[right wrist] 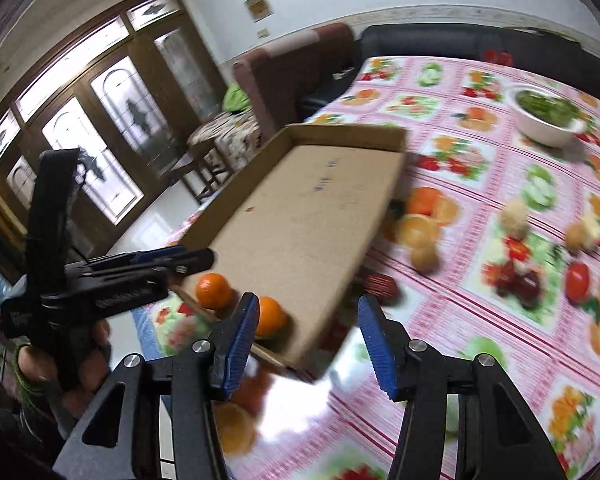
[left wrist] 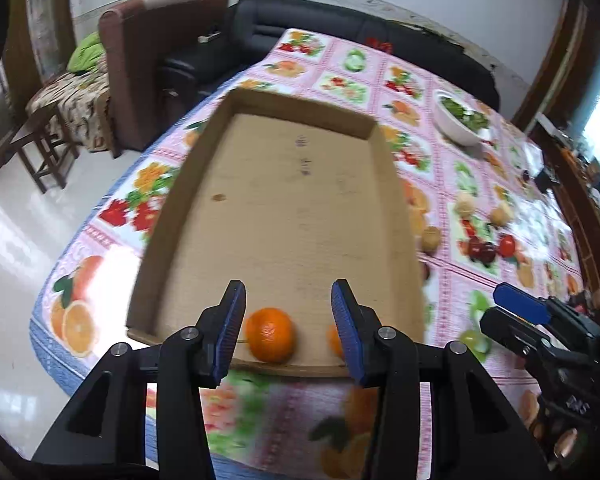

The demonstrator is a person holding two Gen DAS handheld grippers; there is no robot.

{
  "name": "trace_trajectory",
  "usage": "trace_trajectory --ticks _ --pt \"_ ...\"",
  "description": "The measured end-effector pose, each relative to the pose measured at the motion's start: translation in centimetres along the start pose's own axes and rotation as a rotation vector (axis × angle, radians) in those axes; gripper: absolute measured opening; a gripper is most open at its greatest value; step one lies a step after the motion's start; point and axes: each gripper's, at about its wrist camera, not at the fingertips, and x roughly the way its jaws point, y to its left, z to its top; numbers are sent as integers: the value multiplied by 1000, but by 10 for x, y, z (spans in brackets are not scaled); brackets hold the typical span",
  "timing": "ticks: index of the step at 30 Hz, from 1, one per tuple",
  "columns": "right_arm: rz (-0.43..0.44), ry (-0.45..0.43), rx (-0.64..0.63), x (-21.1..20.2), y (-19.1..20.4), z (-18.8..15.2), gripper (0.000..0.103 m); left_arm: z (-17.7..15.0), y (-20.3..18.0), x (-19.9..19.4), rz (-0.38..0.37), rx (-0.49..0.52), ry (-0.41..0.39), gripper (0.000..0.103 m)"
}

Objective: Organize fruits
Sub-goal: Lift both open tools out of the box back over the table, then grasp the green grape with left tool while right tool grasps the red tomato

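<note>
Left gripper [left wrist: 288, 312]: released, empty, just above orange [left wrist: 269, 334] in tray [left wrist: 256, 104].
Right gripper [right wrist: 308, 320]: released, empty, beside second orange [right wrist: 271, 316].

The left gripper [left wrist: 288, 328] is black moulded plastic, with two angular arms carrying ribbed blue pads [left wrist: 232, 332] and round silver screw heads [left wrist: 191, 333]. The right gripper [right wrist: 308, 336] has the same build. At nine o'clock in the right wrist view, green bangles [right wrist: 22, 376] circle the person's wrist.

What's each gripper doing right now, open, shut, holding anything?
Left gripper: open, empty, above an orange in the cardboard tray.
Right gripper: open, empty.
</note>
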Motion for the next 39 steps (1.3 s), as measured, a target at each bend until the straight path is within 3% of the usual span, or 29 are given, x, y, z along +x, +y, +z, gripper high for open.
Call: trace_trajectory --ticks 10,22,34,39 --pt "-135 -49 156 -47 -70 -32 54 -10 -63 -5 -120 113 25 43" --pt "-205 -83 235 -79 -99 -61 54 -27 -116 -5 -210 204 66 43" --pt "-344 -120 316 -115 -144 -89 54 -48 -148 14 -244 264 142 45" --pt "-342 -125 328 -106 -159 -79 55 -53 -156 26 -242 274 172 45"
